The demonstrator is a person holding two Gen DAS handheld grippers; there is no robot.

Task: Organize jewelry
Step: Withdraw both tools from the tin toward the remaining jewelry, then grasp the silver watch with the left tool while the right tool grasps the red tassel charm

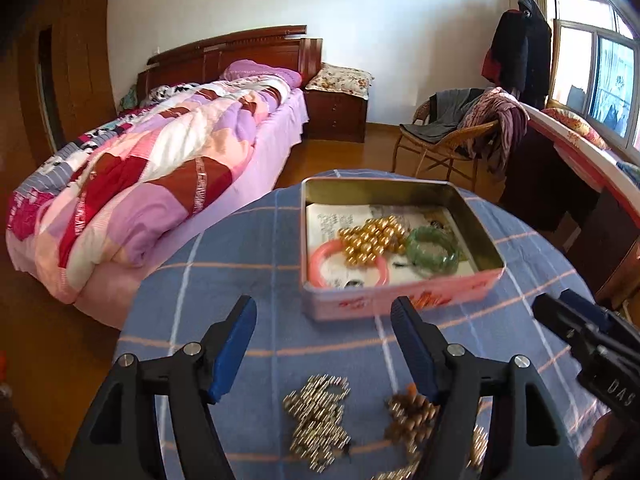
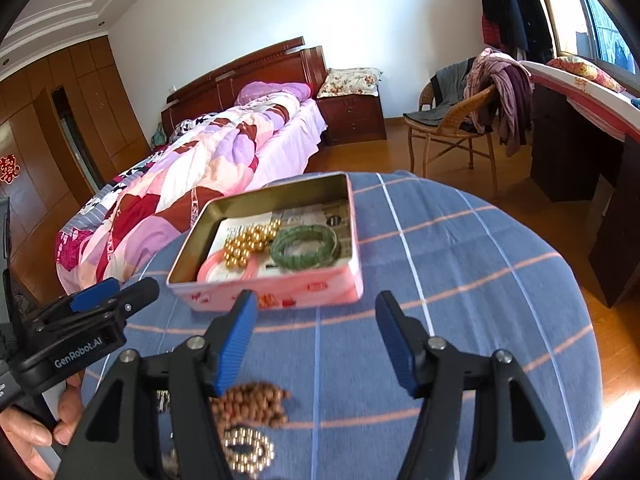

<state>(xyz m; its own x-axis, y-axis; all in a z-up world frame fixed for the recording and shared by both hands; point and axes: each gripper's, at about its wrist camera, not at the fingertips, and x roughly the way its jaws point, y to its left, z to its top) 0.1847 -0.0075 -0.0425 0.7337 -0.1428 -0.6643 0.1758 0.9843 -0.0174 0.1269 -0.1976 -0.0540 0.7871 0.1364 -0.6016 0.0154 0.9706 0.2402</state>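
A pink tin box (image 1: 404,294) (image 2: 280,290) stands open on the blue checked cloth (image 1: 280,344) (image 2: 460,280). Inside lie a gold bead bracelet (image 1: 372,240) (image 2: 248,246), a green bangle (image 1: 432,250) (image 2: 306,250) and a pink ring bangle (image 1: 320,256) (image 2: 210,266). On the cloth near me lie a silver bead strand (image 1: 316,420), a brown bead strand (image 1: 412,412) (image 2: 252,402) and a pale gold bead bracelet (image 2: 248,450). My left gripper (image 1: 324,324) (image 2: 114,294) is open and empty, short of the box. My right gripper (image 2: 316,316) (image 1: 560,308) is open and empty too.
A bed with a patchwork quilt (image 1: 140,184) stands left of the table. A wicker chair draped with clothes (image 1: 460,136) and a desk under the window (image 1: 580,168) are to the right. A person's hand (image 2: 36,436) holds the left gripper's handle.
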